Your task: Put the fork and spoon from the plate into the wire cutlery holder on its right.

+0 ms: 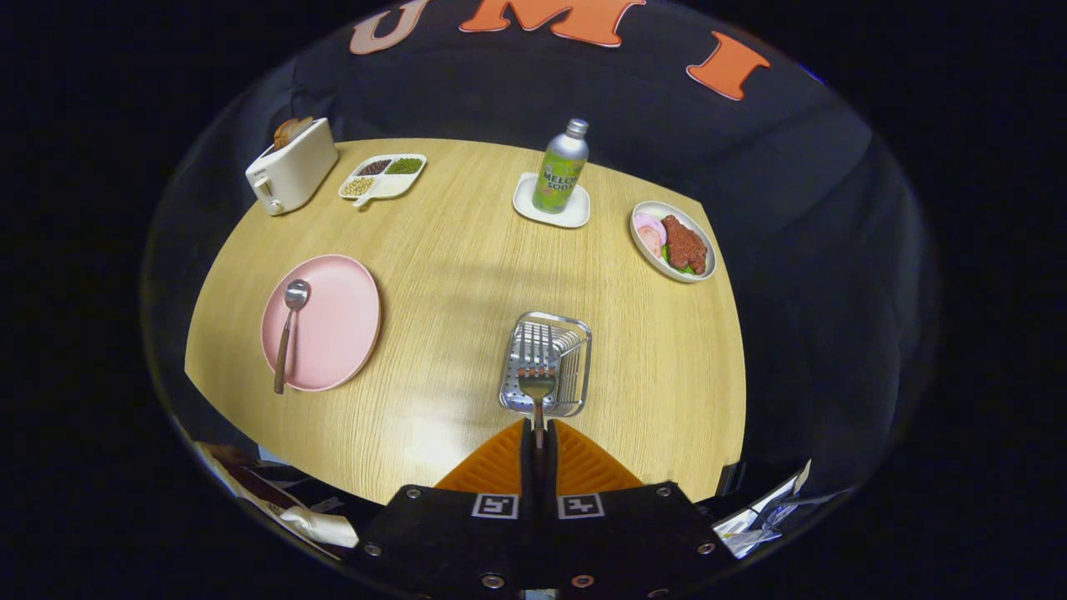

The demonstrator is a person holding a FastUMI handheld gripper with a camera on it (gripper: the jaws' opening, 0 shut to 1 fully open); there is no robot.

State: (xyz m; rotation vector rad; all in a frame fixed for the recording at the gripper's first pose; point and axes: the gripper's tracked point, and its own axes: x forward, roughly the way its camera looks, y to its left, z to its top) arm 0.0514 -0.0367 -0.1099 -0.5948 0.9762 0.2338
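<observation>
My gripper (538,433) is shut on the fork (538,379) by its handle, and the tines point forward over the wire cutlery holder (575,367) just ahead of the fingers. The holder is a silver wire basket standing on the wooden table. To its left lies a pink plate (333,321). A spoon (288,329) with a brown handle rests on the left part of that plate, its bowl toward the far side.
Beyond the holder a green soda bottle (562,171) stands on a white coaster (550,204). A white dish of meat and vegetables (673,242) is at the far right. A white toaster (290,167) and a divided snack dish (382,177) sit at the far left.
</observation>
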